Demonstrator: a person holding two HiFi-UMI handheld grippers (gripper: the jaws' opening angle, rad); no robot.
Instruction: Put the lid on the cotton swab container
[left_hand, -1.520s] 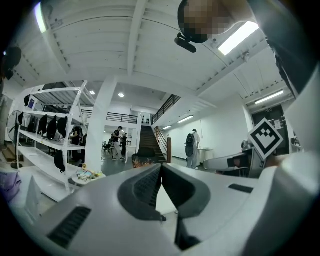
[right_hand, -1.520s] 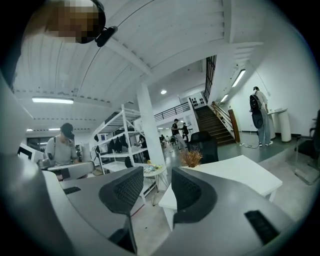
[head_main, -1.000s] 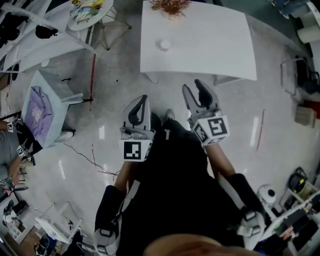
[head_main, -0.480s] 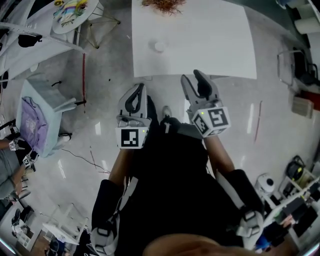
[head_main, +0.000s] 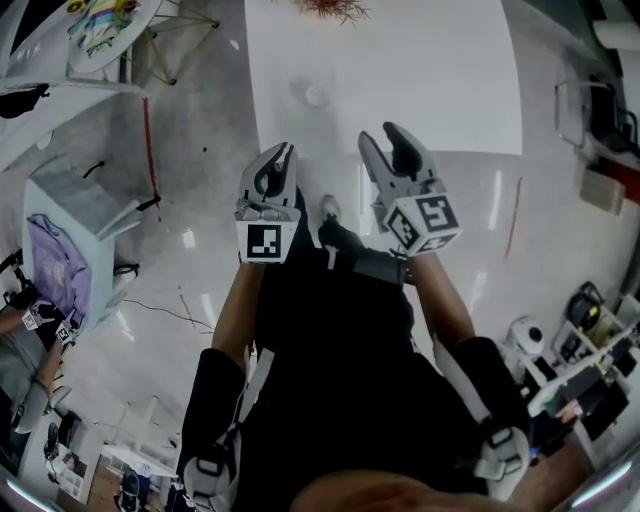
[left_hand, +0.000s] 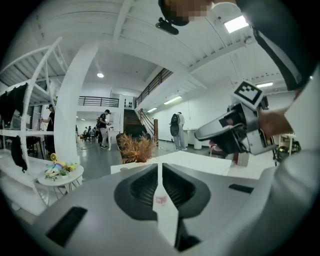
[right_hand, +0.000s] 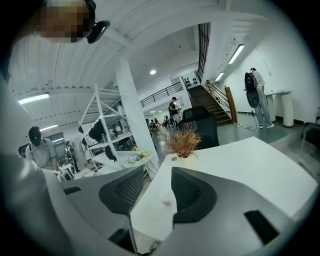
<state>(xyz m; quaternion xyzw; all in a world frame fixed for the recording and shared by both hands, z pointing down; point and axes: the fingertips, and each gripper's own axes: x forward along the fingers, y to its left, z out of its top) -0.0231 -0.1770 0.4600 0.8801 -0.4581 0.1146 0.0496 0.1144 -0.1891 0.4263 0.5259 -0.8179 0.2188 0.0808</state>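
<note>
The cotton swab container (head_main: 316, 95) is a small pale round tub on the white table (head_main: 440, 70), left of its middle. It also shows far off in the left gripper view (left_hand: 160, 200) and the right gripper view (right_hand: 166, 200). I cannot make out a separate lid. My left gripper (head_main: 283, 153) is shut and empty, held over the floor just short of the table's near edge. My right gripper (head_main: 380, 140) is open and empty, beside it at the table's edge. In the left gripper view the right gripper (left_hand: 235, 132) shows on the right.
A dried plant (head_main: 330, 8) stands at the table's far edge. At the left are a round side table (head_main: 100, 25) with colourful items and a grey seat with a purple cloth (head_main: 60, 265). A red cable (head_main: 150, 150) lies on the floor. People stand in the hall behind.
I have come closer to the white table. Both grippers have moved forward and up toward its near edge; the jaws stand as before.
</note>
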